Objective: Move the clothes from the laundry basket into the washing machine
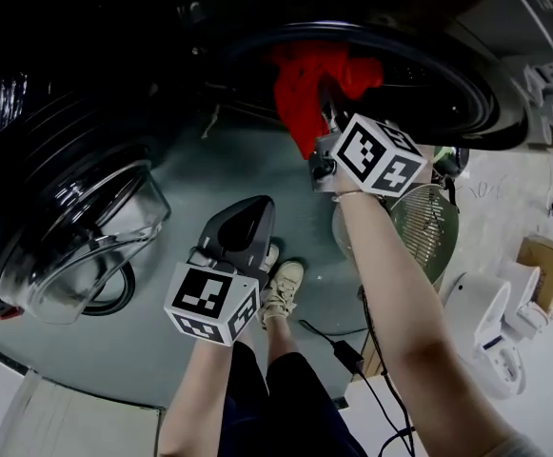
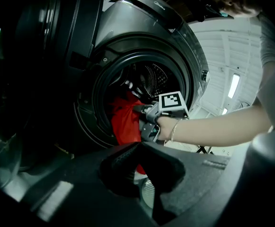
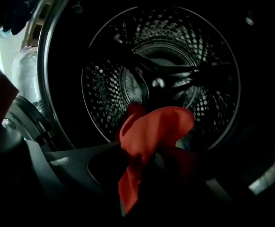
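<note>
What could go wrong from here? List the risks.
1. The cloth in the right gripper hangs at the drum's mouth; released here, its tail may drape over the rim or fall to the floor.
2. Pushed deeper, the tail could catch on the rim.

The red cloth (image 3: 156, 126) looks soft and matt, the perforated metal drum (image 3: 104, 98) shiny.
</note>
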`<state>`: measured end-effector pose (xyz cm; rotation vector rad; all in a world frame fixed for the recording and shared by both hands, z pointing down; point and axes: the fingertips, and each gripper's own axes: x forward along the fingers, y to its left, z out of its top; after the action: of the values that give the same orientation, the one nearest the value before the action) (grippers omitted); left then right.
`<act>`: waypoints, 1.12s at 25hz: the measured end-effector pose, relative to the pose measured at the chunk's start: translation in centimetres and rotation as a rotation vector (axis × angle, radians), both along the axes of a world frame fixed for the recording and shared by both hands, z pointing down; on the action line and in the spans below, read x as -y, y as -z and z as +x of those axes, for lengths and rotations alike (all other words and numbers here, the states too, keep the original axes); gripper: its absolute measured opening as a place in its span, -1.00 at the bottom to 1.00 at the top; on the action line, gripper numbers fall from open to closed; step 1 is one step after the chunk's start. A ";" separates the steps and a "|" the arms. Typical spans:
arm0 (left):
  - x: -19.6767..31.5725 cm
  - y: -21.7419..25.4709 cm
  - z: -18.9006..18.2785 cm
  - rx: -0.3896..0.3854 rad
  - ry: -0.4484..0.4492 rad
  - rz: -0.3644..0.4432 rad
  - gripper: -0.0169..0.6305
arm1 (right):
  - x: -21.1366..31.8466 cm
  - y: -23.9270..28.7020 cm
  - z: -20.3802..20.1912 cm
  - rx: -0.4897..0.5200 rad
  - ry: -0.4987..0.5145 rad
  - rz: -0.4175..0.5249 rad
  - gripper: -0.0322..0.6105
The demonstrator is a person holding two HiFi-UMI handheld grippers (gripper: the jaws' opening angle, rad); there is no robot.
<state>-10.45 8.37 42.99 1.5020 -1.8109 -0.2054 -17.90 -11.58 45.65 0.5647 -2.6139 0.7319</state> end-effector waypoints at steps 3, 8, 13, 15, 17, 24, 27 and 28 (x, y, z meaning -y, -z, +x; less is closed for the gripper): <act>-0.1 0.4 -0.5 0.009 0.007 0.000 -0.61 | 1.1 3.0 -1.9 0.058 -0.008 0.045 -0.71; 0.3 0.9 -0.7 0.004 0.000 0.010 -0.61 | 2.0 5.7 -3.4 0.124 -0.003 0.074 -0.69; 0.5 0.9 -0.6 0.000 -0.009 0.011 -0.61 | 2.0 1.7 -2.6 -0.084 -0.030 -0.014 0.63; 0.2 0.6 -0.8 -0.002 -0.002 0.002 -0.62 | 2.2 0.6 -0.9 -0.141 -0.080 -0.023 0.69; -0.2 0.3 -0.9 -0.004 0.001 -0.008 -0.62 | 2.1 -0.3 1.3 -0.167 -0.135 -0.033 0.70; -0.3 -0.5 -0.8 -0.018 0.006 -0.025 -0.61 | -2.3 -8.2 7.6 -0.246 -0.219 -0.274 0.85; 0.1 -0.6 -0.6 -0.022 0.001 -0.017 -0.62 | -3.9 -11.4 8.0 -0.273 -0.225 -0.350 0.91; 0.2 -0.7 -0.6 -0.019 0.000 -0.015 -0.62 | -4.0 -12.2 7.8 -0.282 -0.218 -0.359 0.91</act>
<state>-11.03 8.13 43.65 1.4847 -1.7933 -0.2046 -10.10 -7.56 57.85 0.7837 -2.1190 1.0741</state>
